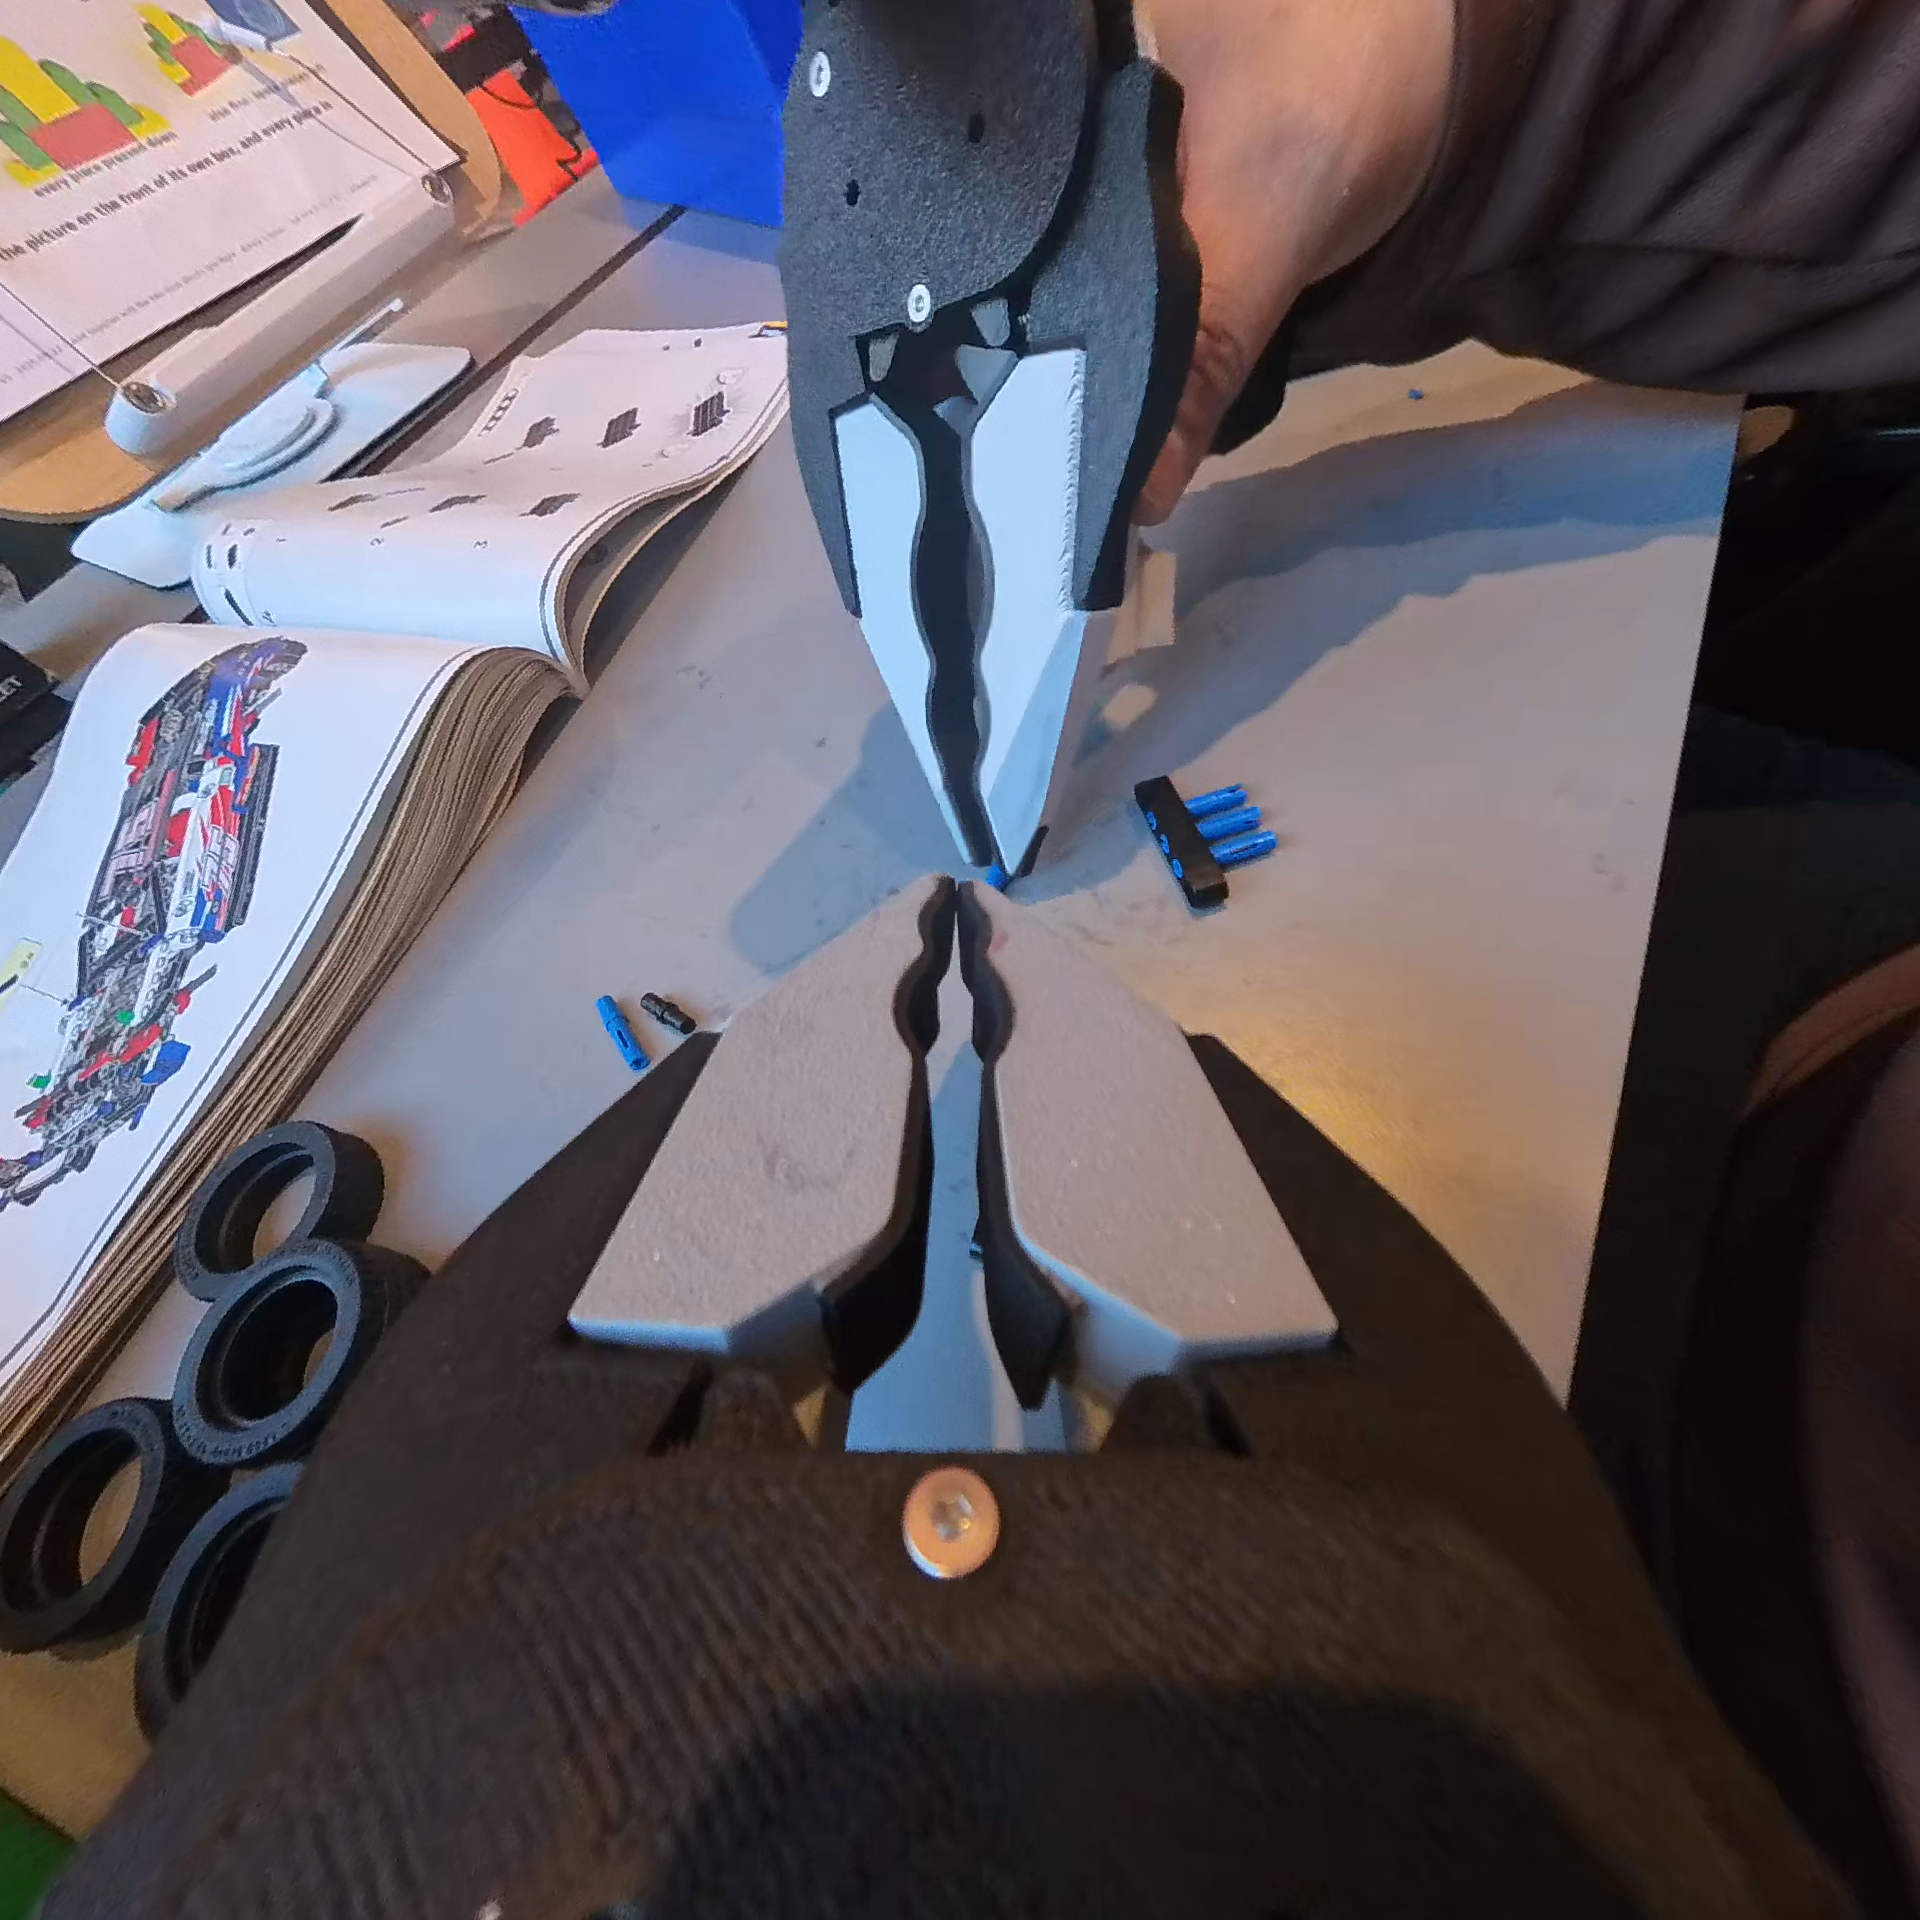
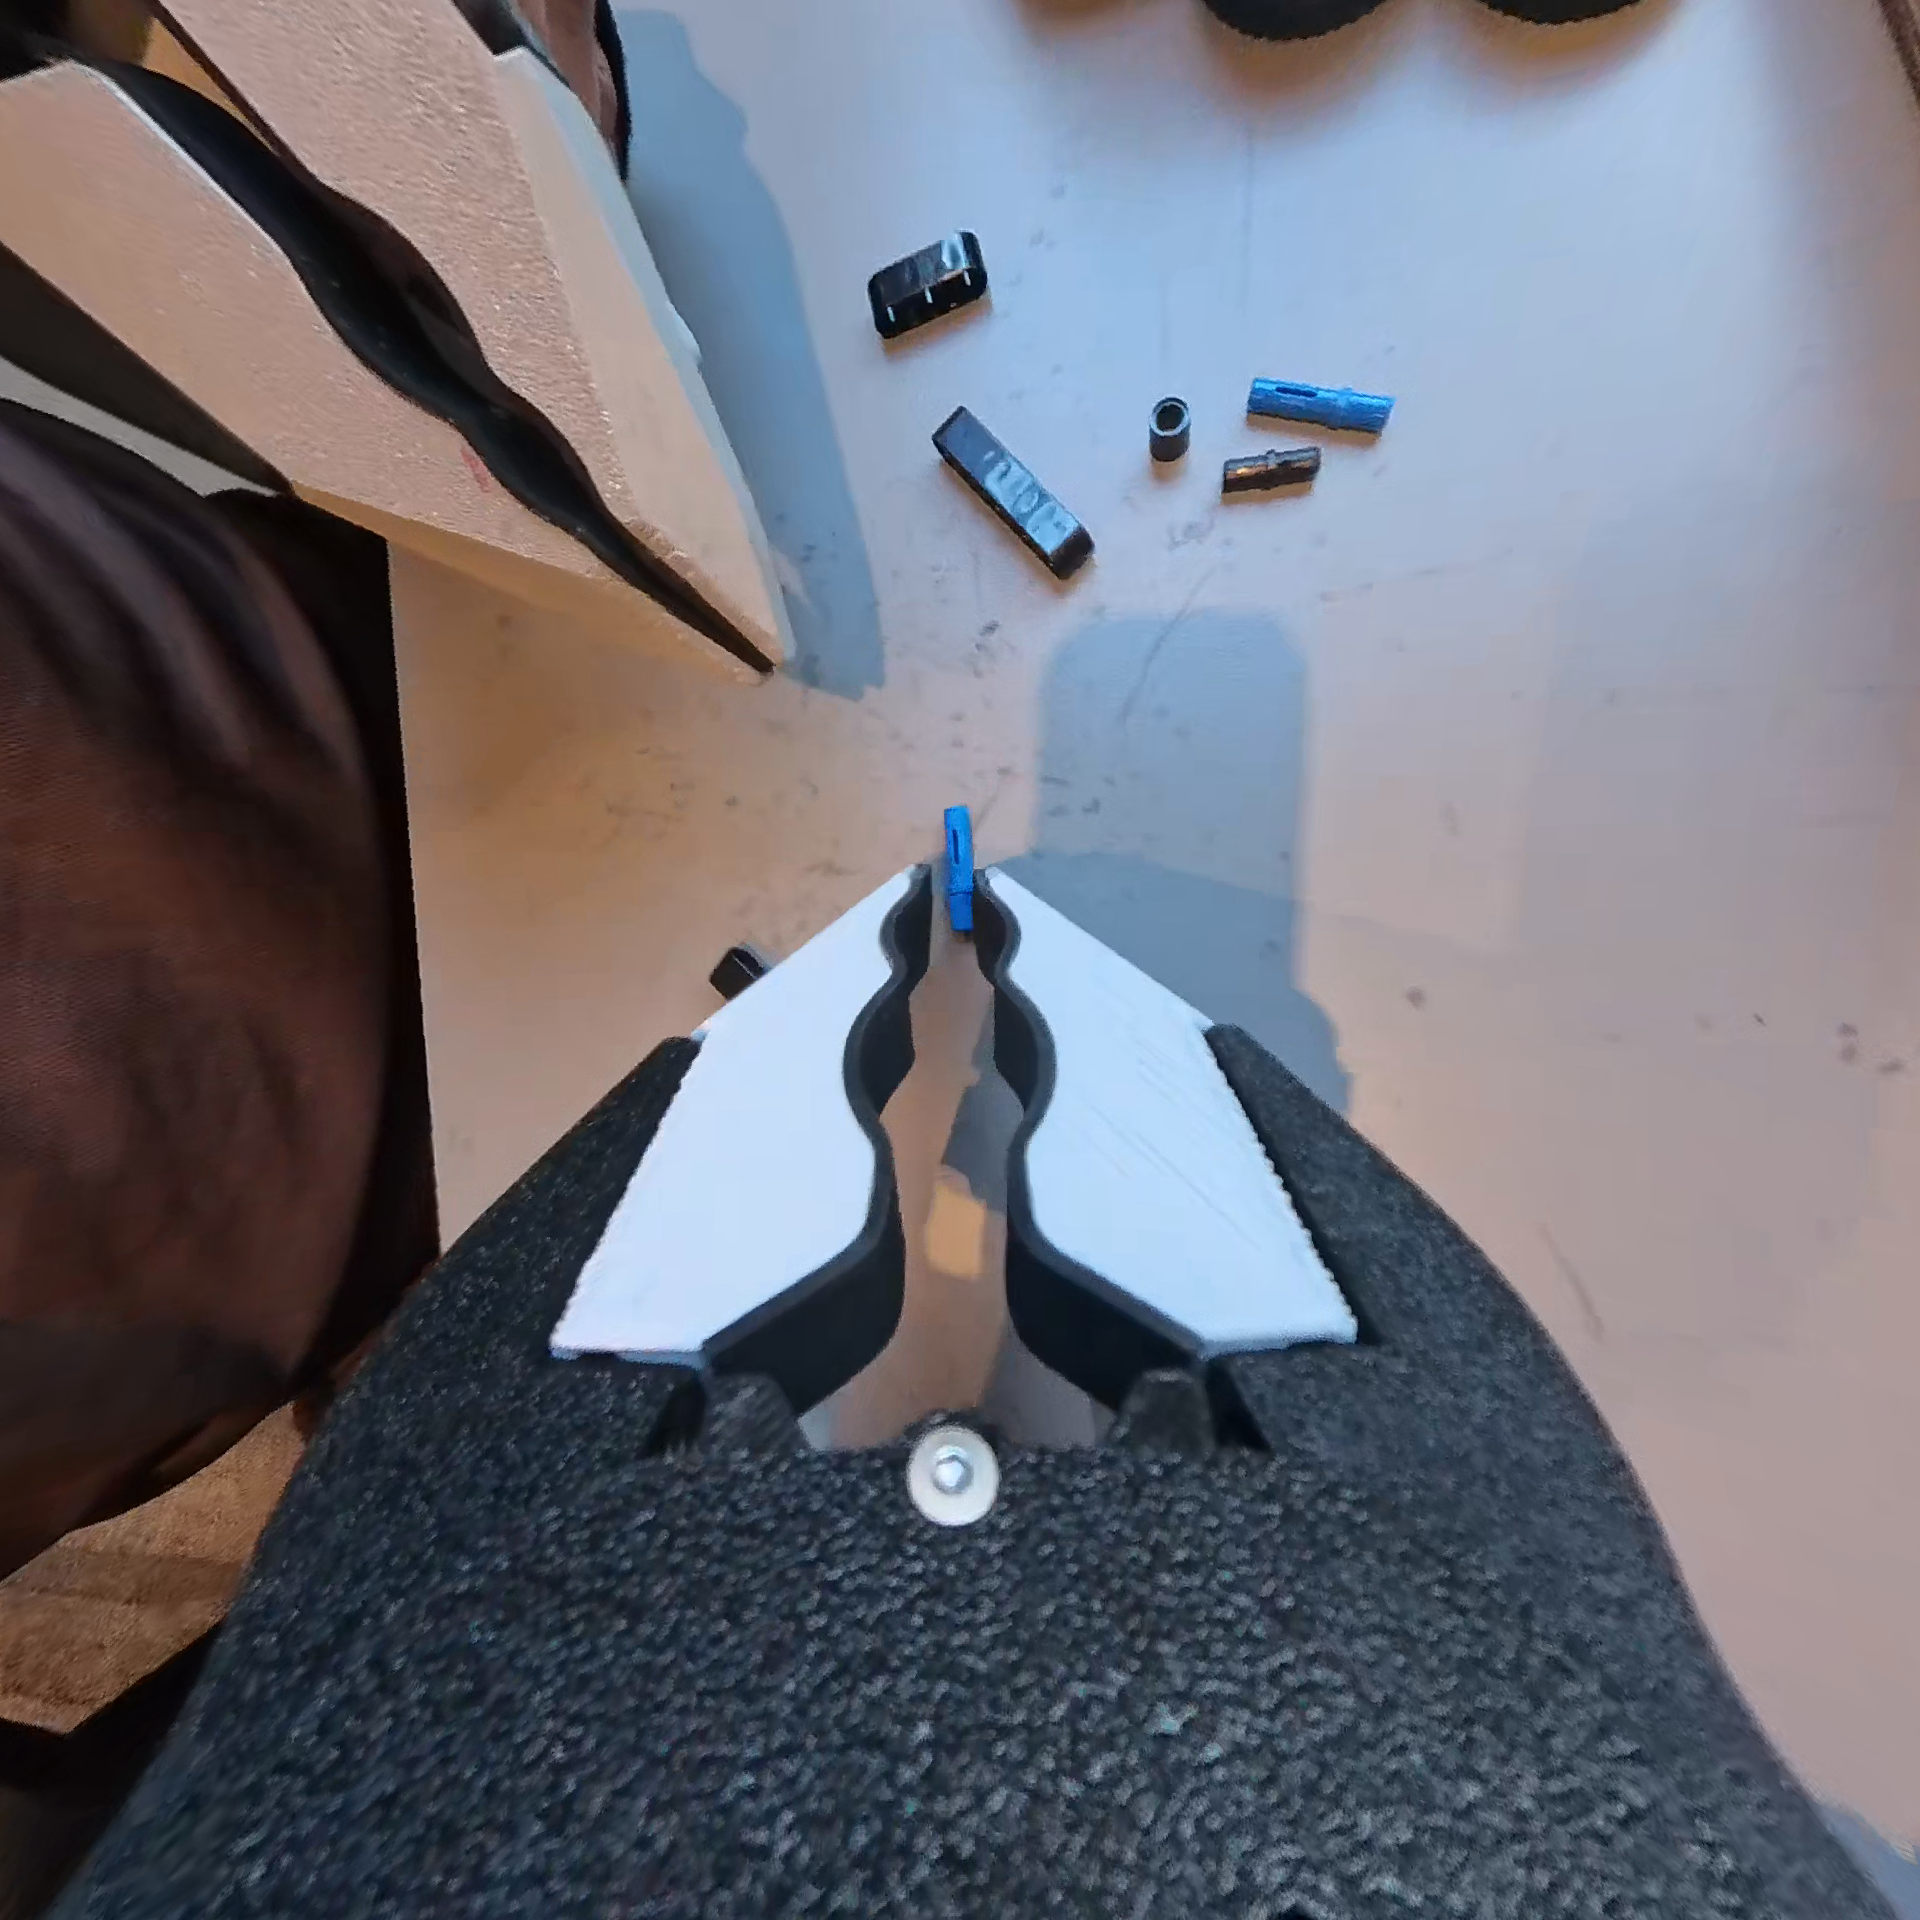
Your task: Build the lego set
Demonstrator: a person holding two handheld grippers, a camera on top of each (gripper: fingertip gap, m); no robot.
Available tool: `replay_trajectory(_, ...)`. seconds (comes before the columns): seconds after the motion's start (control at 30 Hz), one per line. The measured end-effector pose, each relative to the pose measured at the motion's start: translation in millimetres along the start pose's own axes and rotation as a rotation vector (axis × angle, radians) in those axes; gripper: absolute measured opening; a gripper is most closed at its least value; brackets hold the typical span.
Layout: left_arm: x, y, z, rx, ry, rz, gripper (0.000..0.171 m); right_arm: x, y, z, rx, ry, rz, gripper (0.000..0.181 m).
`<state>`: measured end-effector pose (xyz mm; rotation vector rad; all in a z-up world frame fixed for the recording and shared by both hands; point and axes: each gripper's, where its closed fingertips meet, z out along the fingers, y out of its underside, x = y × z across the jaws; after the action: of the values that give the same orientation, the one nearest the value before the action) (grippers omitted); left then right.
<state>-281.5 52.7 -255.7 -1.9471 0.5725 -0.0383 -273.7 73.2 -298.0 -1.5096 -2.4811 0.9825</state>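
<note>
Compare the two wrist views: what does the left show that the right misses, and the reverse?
Only the left wrist view shows the open instruction book, the black tyres and a black beam with blue pins. Only the right wrist view shows two loose black beams and a small black bush. Both show the table and the right hand-held gripper pinching a blue pin.

My left wrist view sits low behind the left gripper (image 1: 956, 883), facing forward across the table (image 1: 1455, 727) toward the open booklet (image 1: 260, 831) and the tyres (image 1: 270, 1340). It is close. My right wrist view looks steeply down past the right gripper (image 2: 954, 873), very near the tabletop. Both views share the middle patch of table, the blue pin (image 2: 958, 868) and the opposite gripper's tips.
</note>
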Motion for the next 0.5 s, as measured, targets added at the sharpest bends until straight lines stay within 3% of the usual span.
replay_trajectory(0.4,-3,-4,-5,0.041,0.004,-0.029,0.000,-1,-4,-5,0.046,0.047,-0.017,0.009)
replay_trajectory(0.5,-2,-5,-11,0.065,0.048,-0.069,0.007,-1,-5,-13,0.090,0.071,0.003,0.011)
